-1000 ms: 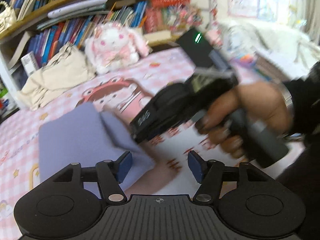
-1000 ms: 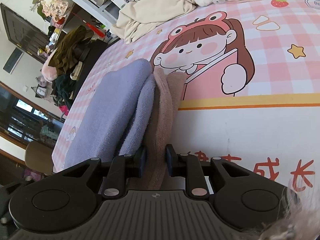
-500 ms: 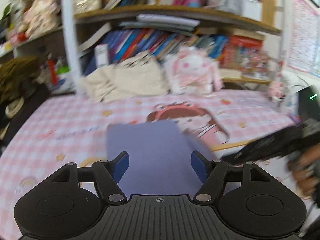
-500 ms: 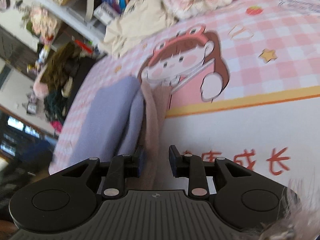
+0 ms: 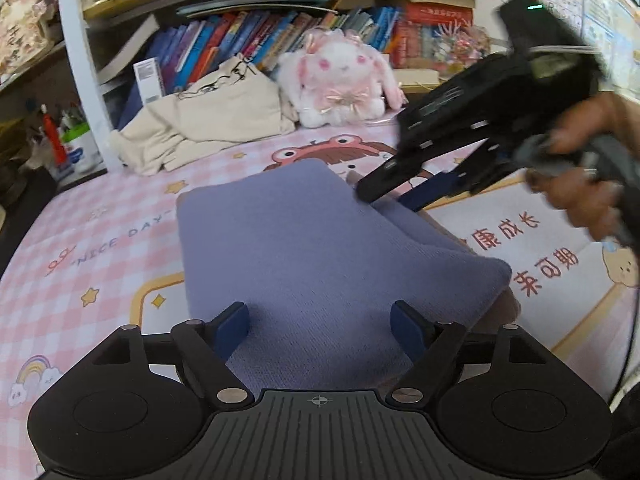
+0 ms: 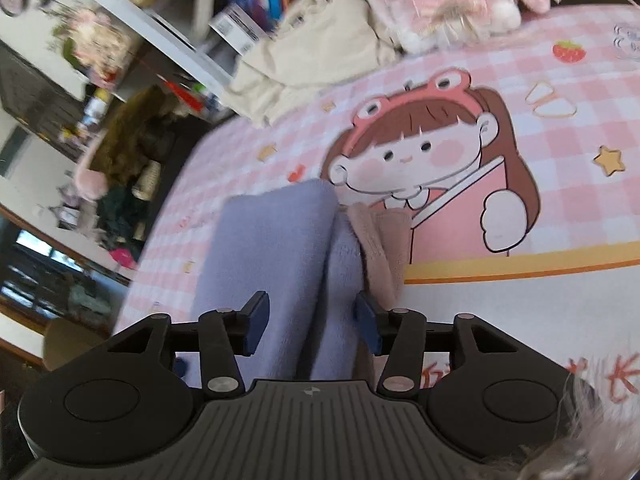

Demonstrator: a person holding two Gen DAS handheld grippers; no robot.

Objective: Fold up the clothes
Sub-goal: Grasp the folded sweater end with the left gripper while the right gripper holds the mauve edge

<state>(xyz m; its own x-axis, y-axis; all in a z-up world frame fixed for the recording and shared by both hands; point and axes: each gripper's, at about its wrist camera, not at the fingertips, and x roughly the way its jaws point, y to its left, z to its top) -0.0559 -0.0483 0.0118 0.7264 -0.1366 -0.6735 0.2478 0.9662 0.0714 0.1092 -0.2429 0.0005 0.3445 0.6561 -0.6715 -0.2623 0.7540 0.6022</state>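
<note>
A folded lavender-blue garment (image 5: 320,240) lies on the pink checked table cover, with a beige-pink layer (image 6: 380,240) showing along its right edge. My left gripper (image 5: 320,328) is open and empty over the garment's near edge. My right gripper (image 6: 312,320) is open, its fingers (image 6: 256,316) straddling the garment's right fold; it also shows in the left wrist view (image 5: 420,196) at the garment's far right corner, held by a hand.
A cream garment (image 5: 208,120) lies crumpled at the back by a pink plush rabbit (image 5: 340,80) and a bookshelf (image 5: 280,36). The cartoon-print table cover (image 6: 520,120) stretches to the right. Clutter stands beyond the table's left edge.
My right gripper was shut on the garment's edge a second ago and has now opened. My left gripper swung left and came in over the garment's near edge.
</note>
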